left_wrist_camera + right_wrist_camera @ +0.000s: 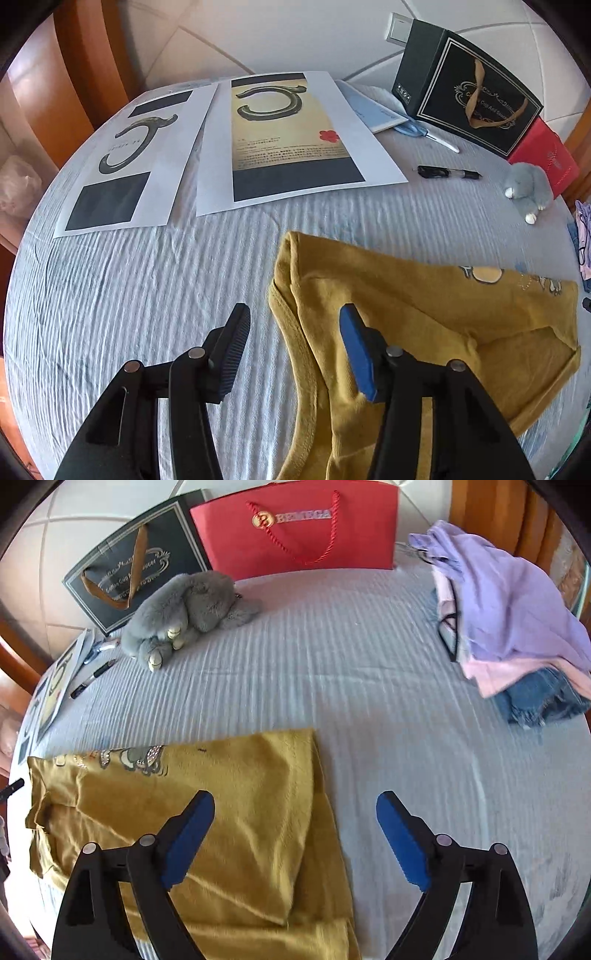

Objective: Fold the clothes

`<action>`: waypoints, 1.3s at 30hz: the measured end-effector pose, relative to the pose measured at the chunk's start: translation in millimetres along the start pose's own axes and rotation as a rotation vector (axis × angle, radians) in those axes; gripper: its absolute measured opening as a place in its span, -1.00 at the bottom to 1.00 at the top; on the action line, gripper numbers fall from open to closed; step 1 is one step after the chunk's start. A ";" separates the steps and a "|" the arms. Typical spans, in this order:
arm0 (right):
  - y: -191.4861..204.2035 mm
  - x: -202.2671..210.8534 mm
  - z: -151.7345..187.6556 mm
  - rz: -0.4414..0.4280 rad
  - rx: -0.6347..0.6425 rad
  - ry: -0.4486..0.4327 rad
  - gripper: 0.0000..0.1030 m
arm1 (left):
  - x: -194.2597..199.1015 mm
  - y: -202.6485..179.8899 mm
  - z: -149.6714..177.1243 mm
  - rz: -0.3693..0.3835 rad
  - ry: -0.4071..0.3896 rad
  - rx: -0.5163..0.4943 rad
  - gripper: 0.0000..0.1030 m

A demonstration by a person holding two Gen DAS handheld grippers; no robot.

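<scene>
A mustard-yellow garment [424, 332] with a cartoon print lies partly folded on the pale blue ribbed bedsheet [147, 295]. My left gripper [295, 332] is open and hovers over the garment's left edge, its right finger above the cloth. In the right wrist view the same garment [229, 812] fills the lower left. My right gripper [295, 830] is open wide and straddles the garment's right edge, its left finger above the cloth and its right finger above the bare sheet [406, 720].
Two printed posters [288, 140], a pen [448, 172], scissors [428, 134] and a black gift bag [469, 96] lie at the back. A grey plush toy [188, 609], a red bag [299, 528] and a pile of clothes [509, 627] lie farther right.
</scene>
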State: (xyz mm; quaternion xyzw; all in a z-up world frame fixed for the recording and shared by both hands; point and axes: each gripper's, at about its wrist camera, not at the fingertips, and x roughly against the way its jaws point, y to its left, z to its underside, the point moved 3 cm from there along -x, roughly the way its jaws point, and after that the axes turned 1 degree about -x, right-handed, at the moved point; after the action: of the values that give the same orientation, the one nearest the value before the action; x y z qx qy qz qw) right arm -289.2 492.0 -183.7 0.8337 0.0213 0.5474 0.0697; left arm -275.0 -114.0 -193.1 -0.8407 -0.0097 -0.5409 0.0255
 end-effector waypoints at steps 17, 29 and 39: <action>-0.1 -48.5 -54.8 0.310 0.132 -0.083 0.02 | -21.1 -23.4 -0.2 -0.050 -0.015 -0.046 -0.34; 29.6 -16.0 16.5 0.030 0.142 -0.042 -0.37 | 0.6 -46.0 38.8 -0.021 0.020 -0.113 -0.25; 13.4 -16.3 11.5 0.207 0.110 0.001 -0.29 | -3.1 -48.5 56.5 -0.026 0.063 -0.101 -0.17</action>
State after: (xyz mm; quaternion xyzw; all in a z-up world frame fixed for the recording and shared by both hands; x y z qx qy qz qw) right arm -285.8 475.8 -201.1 0.8338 -0.0349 0.5499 -0.0334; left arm -227.1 -62.5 -217.7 -0.8232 0.0077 -0.5672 -0.0236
